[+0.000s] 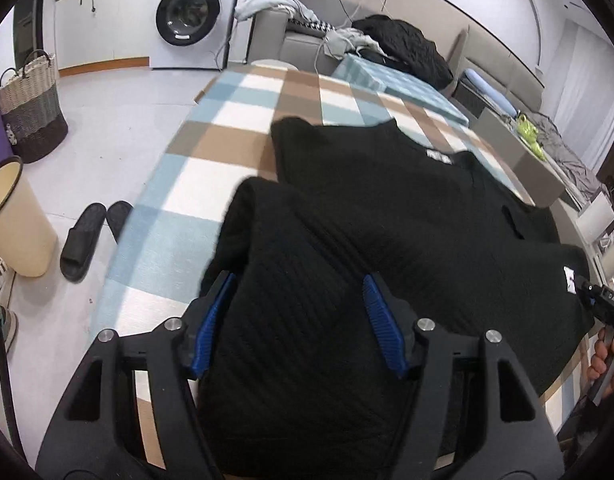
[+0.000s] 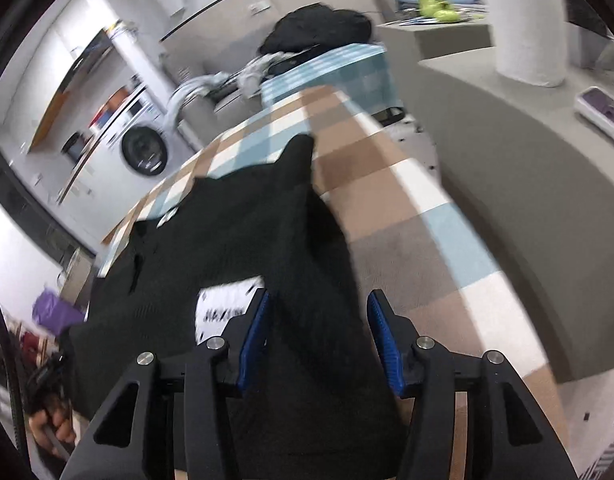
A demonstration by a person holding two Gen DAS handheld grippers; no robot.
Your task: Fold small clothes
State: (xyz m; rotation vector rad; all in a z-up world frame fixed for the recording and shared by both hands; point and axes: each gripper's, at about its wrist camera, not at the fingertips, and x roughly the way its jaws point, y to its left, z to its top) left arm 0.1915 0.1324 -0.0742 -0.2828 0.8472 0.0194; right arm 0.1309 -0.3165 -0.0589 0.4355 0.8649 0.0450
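- A black knit sweater (image 1: 387,208) lies spread on the checked surface (image 1: 211,168).
- Left claw (image 1: 299,320) spread wide, sweater's folded-over sleeve between its blue pads (image 1: 211,320).
- Right claw (image 2: 317,340) likewise released, straddling the sweater's other side.

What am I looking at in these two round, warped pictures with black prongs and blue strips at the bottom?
Each picture comes from a fisheye camera on a hand-held two-finger gripper; a person holds one in each hand, and there is no robot arm. The black prongs are the fingers and the blue strips their pads. One picture looks along the left gripper, the other along the right gripper. A black knitted sweater lies spread on a checked blue, brown and white cloth covering the surface. Both grippers stand open with sweater fabric between their fingers, not clamped. A white washing machine stands behind.
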